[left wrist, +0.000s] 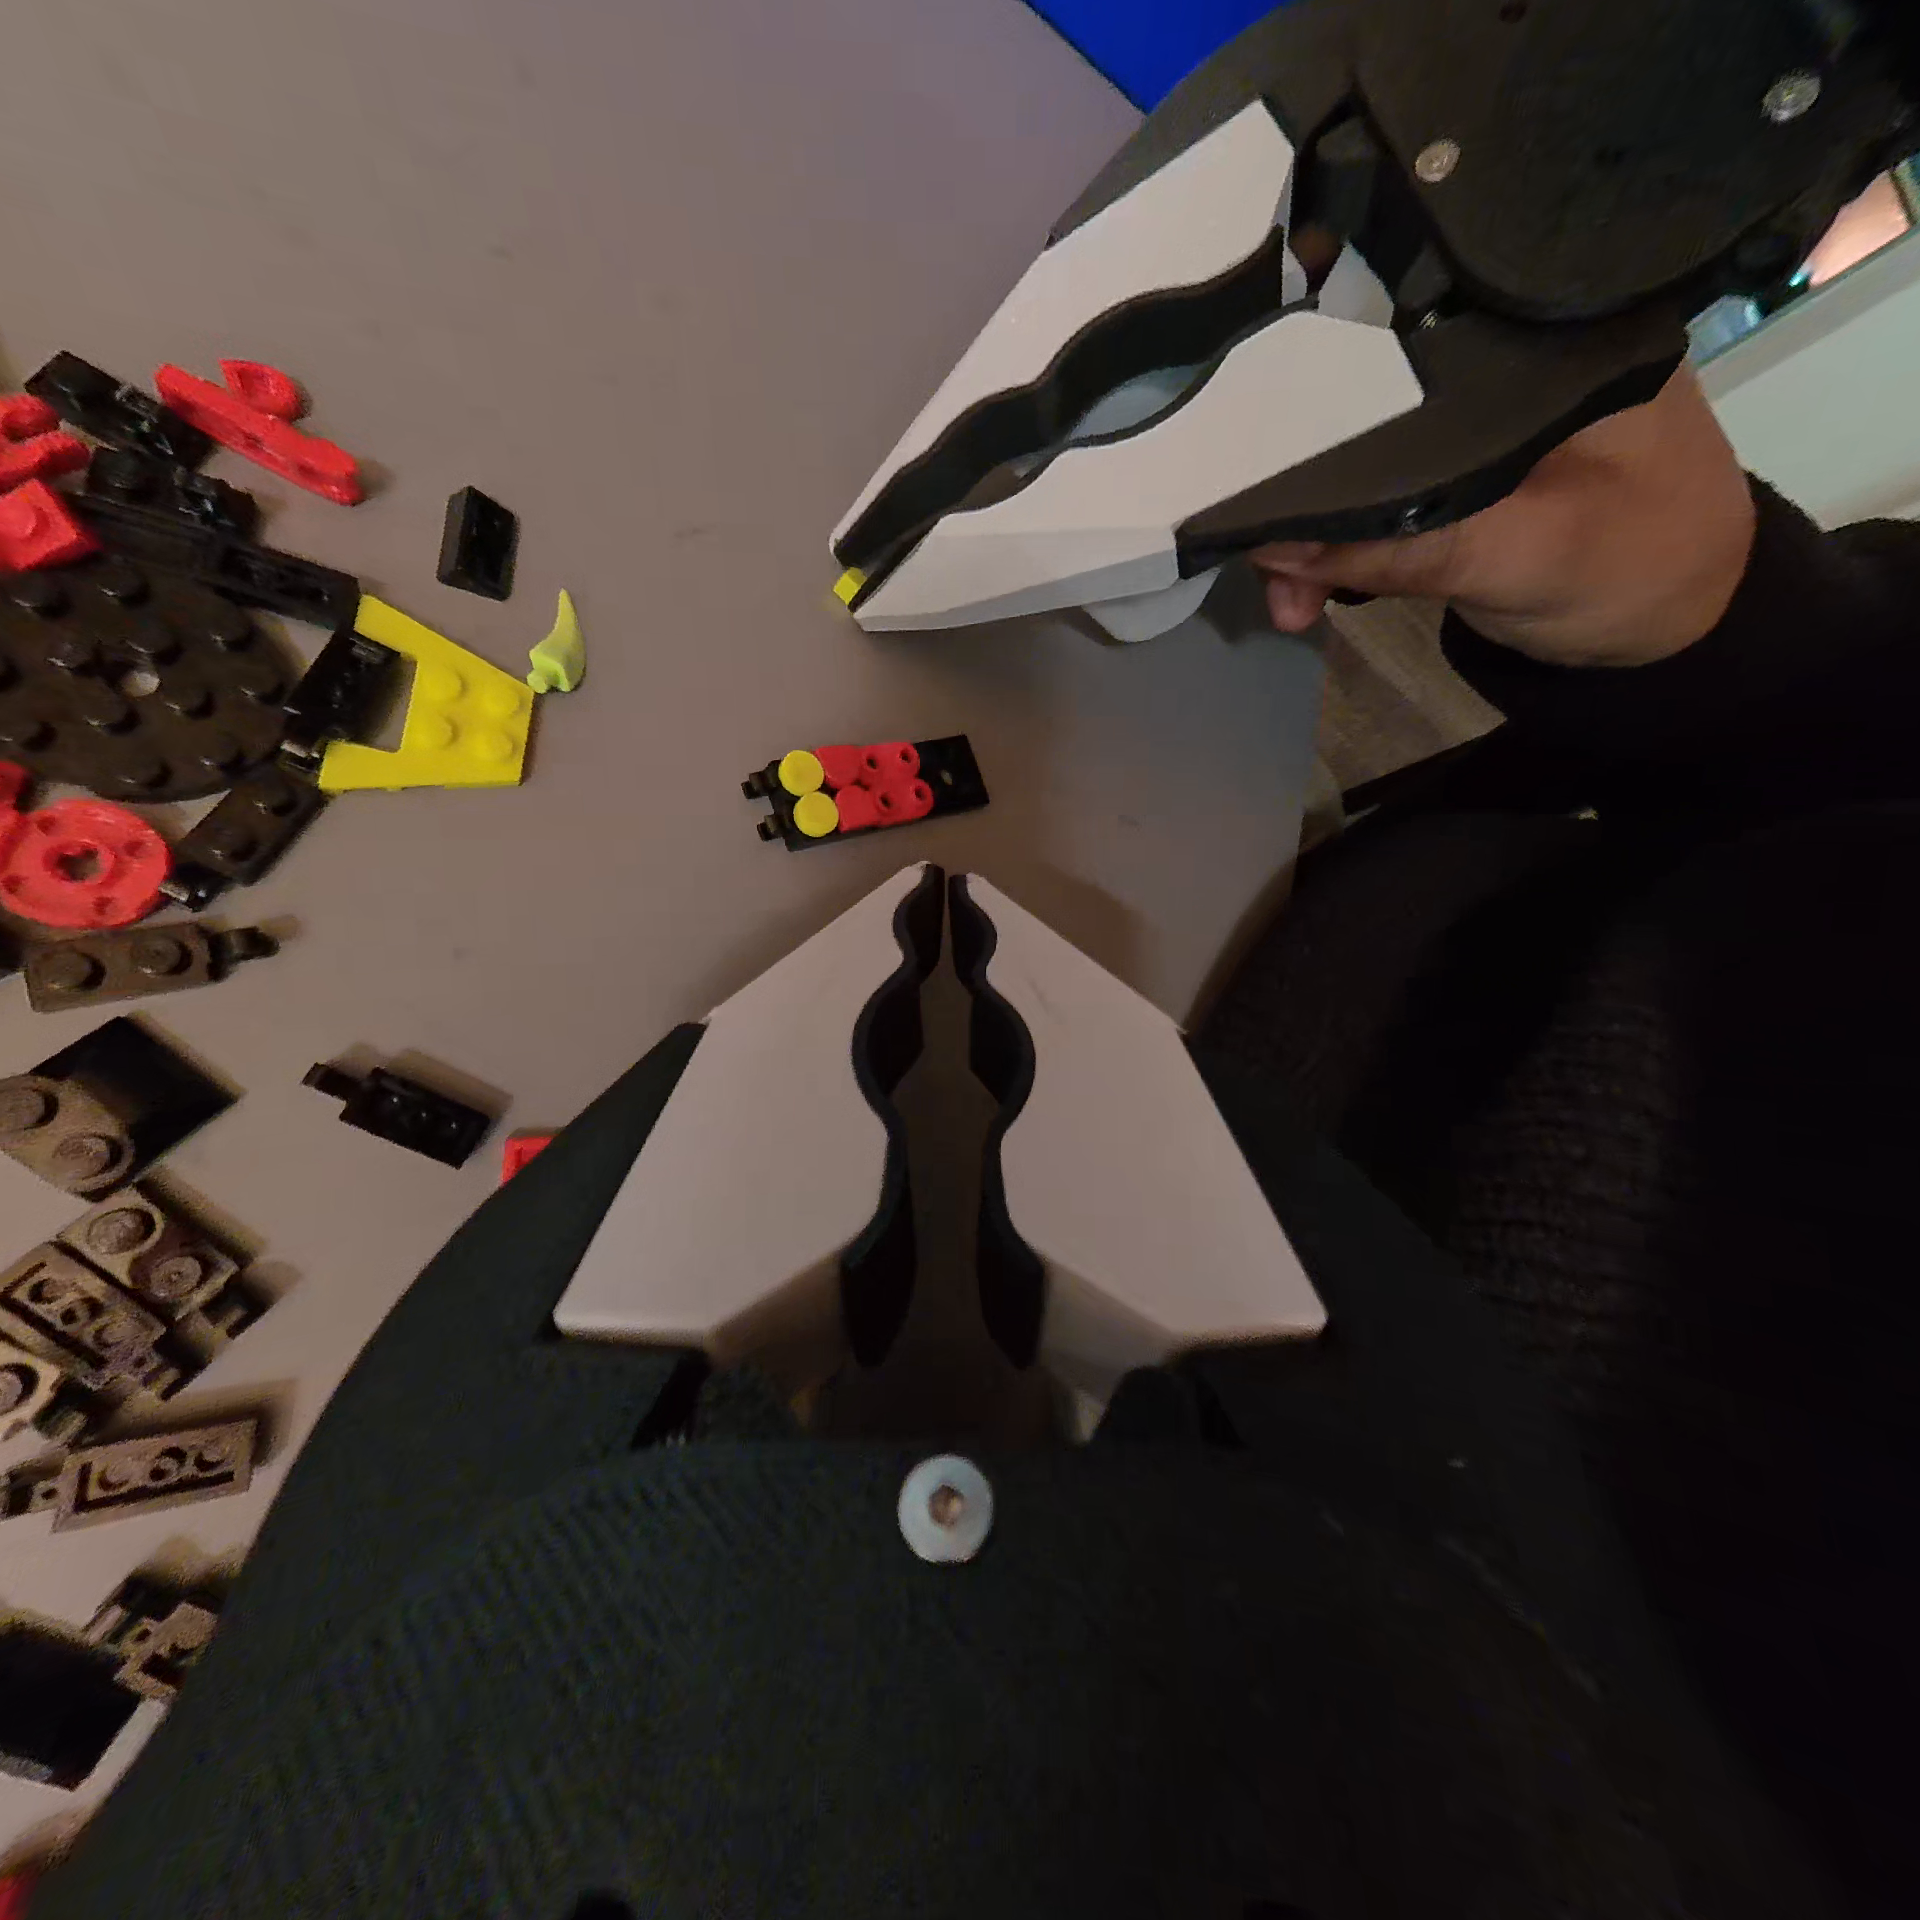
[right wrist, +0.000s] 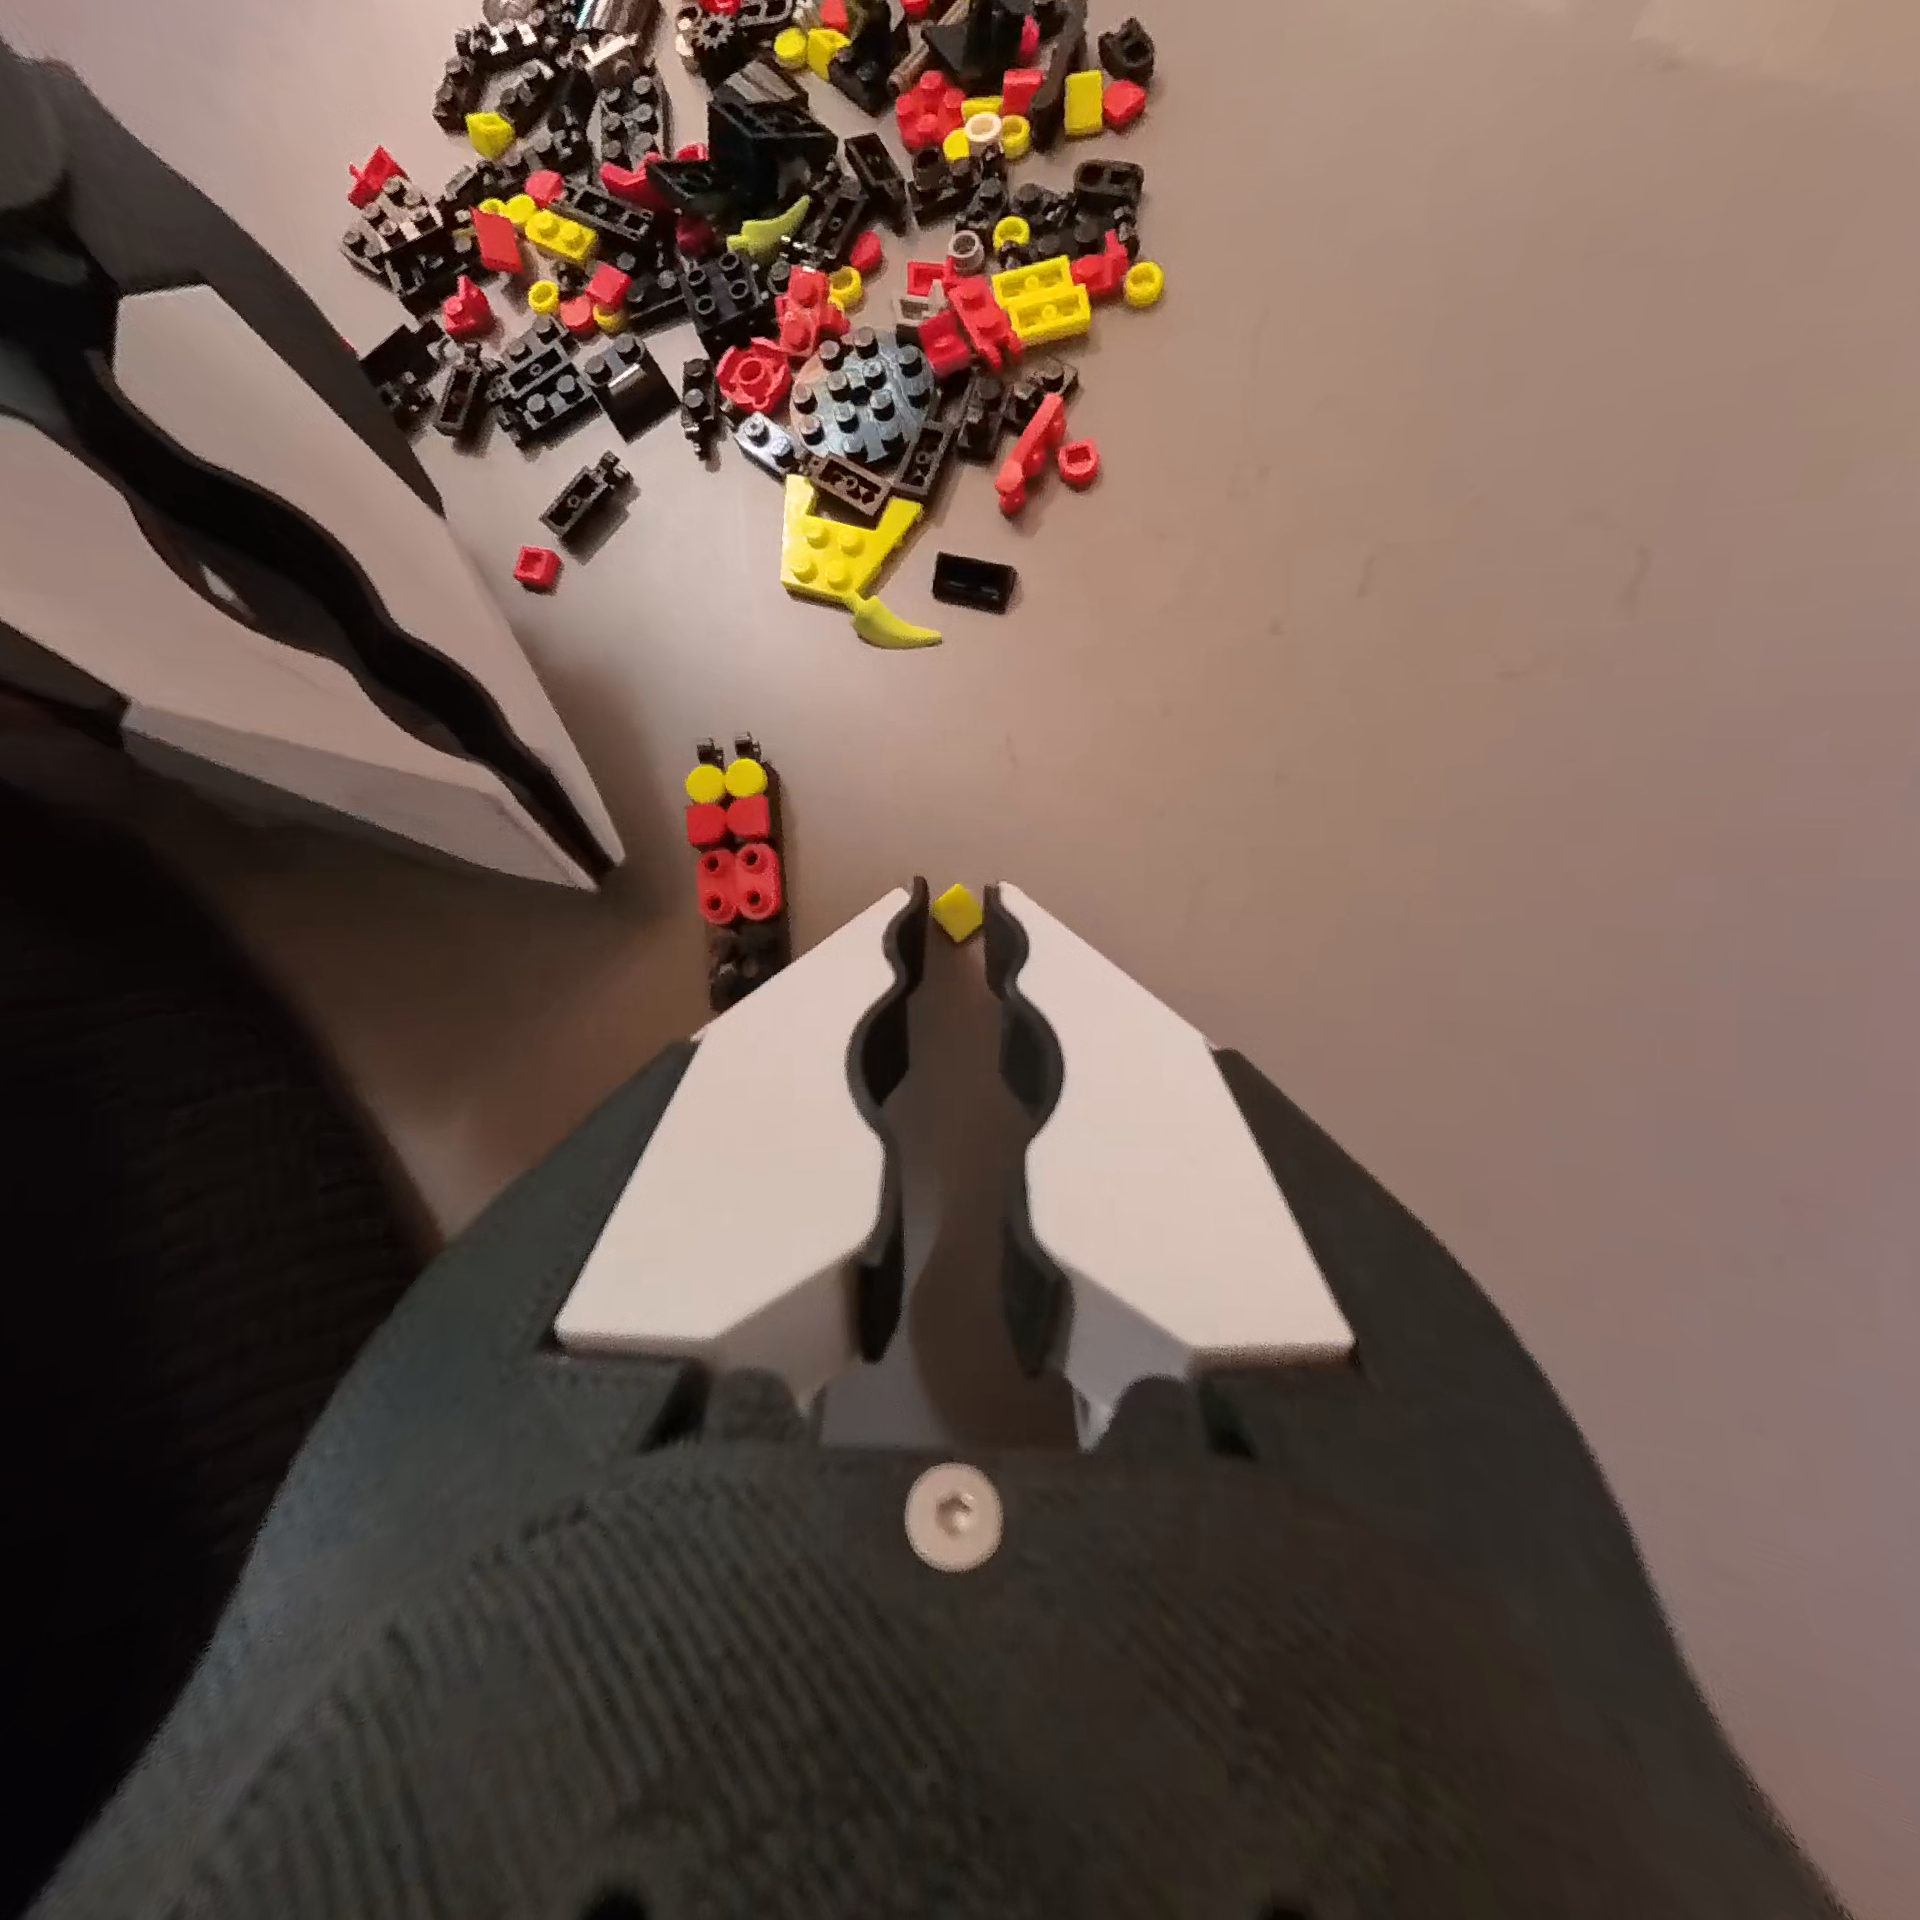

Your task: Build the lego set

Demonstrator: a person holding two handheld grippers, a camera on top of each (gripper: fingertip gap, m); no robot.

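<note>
A small assembly [left wrist: 868,795] lies on the grey table: a black plate carrying two yellow round pieces and several red pieces. It also shows in the right wrist view [right wrist: 738,852]. My left gripper [left wrist: 945,878] is shut and empty, its tips just short of the assembly's near side. My right gripper [right wrist: 956,904] is shut on a small yellow piece [right wrist: 956,912], held just right of the assembly's near end. In the left wrist view the right gripper [left wrist: 857,592] hovers beyond the assembly with the yellow piece [left wrist: 850,585] at its tips.
A pile of loose black, red and yellow bricks [right wrist: 779,260] lies farther back. Nearer lie a yellow wedge plate [right wrist: 836,551], a lime claw piece [right wrist: 894,629] and a black tile [right wrist: 971,582]. The table edge [left wrist: 1247,831] runs close to the assembly. A hand [left wrist: 1507,561] holds the right gripper. There is about 7 centimetres between the tips of the two grippers. The black tile [right wrist: 971,582] lies around 6 centimetres away from my right fingertips. It is also in sight in the left wrist view [left wrist: 480,539].
</note>
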